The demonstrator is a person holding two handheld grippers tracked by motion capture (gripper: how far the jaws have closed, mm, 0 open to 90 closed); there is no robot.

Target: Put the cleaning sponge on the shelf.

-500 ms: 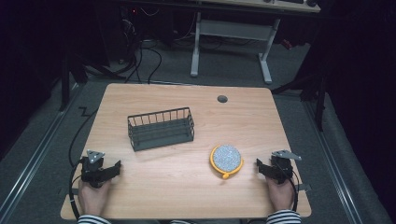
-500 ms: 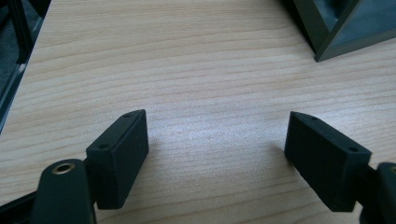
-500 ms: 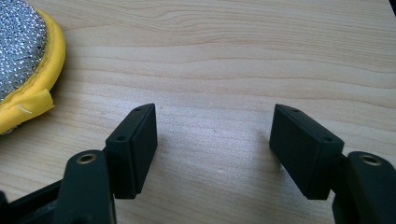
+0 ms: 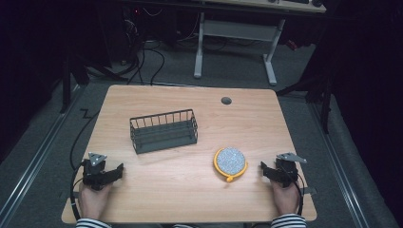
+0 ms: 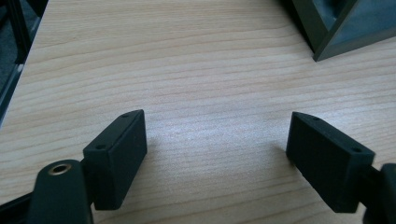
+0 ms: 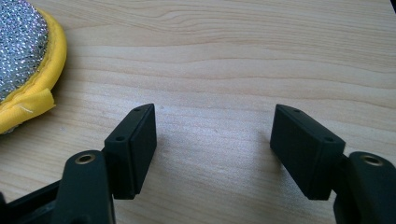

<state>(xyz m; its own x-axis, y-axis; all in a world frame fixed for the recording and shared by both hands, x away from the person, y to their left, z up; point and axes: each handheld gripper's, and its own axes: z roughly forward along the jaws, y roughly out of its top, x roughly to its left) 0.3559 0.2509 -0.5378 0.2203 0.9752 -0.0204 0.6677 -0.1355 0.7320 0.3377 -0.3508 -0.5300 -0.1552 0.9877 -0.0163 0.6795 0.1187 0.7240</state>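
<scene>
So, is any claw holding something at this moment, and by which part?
Nothing is held. The left claw and right claw are both open over the bare table; the scrubber lies untouched.

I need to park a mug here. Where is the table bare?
Bare patches: the wide front strip between the left gripper and the scouring pad; the far strip behind the wire basket; the right side beyond the cable hole. Tightest between pad and right gripper.

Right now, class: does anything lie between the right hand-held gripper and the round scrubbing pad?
Nothing visible does. Bare table lies between the open right hand-held gripper and the yellow-rimmed scrubbing pad; the wire basket stands farther off to the left.
</scene>
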